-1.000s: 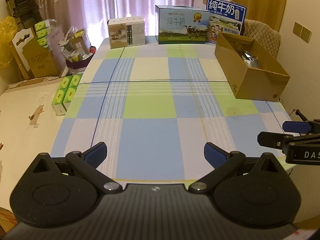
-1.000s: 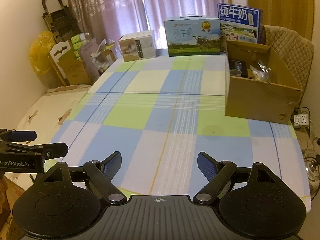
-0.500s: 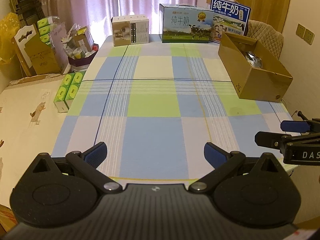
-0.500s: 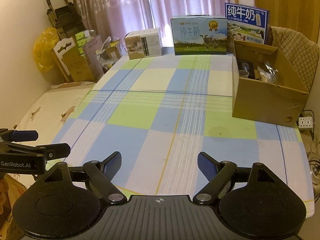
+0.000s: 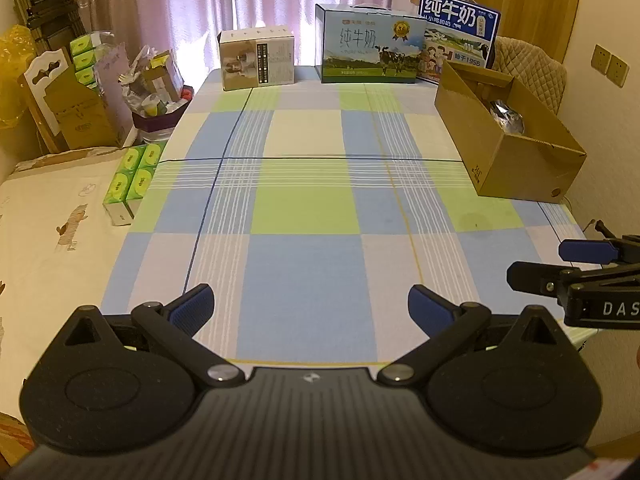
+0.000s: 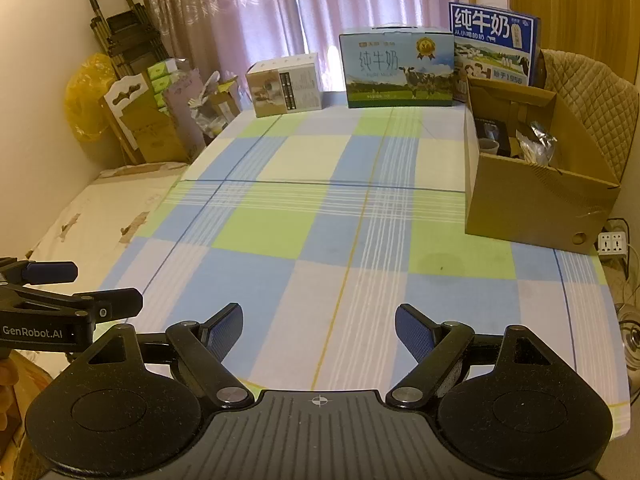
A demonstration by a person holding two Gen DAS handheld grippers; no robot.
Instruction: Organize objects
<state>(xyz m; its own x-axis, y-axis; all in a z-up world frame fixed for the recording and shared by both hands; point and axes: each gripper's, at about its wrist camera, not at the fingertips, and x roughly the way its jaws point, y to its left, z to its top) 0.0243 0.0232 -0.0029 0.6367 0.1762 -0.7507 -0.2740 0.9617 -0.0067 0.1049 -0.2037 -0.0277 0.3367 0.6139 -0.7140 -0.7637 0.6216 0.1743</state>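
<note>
In the left wrist view, the left gripper point(image 5: 310, 308) hovers over the near edge of the table point(image 5: 308, 200), its blue-padded fingers point(image 5: 192, 307) spread wide with nothing between them. The open cardboard box point(image 5: 508, 152) sits along the table's right edge, well apart from the claw and ahead to its right; a crinkled silver item point(image 5: 507, 115) lies inside. Two milk cartons point(image 5: 370, 50) and a smaller beige box point(image 5: 258, 58) stand along the far edge. The right gripper point(image 5: 560, 264) pokes in at the right, beside the near right corner.

In the right wrist view, the right gripper point(image 6: 319, 330) is likewise released and empty above the near edge. The cardboard box point(image 6: 536, 196) lies ahead at the right edge, holding a small cup point(image 6: 489, 145) and crumpled wrapping point(image 6: 536, 142). The left gripper point(image 6: 76, 300) shows at the left, its fingers apart.
</note>
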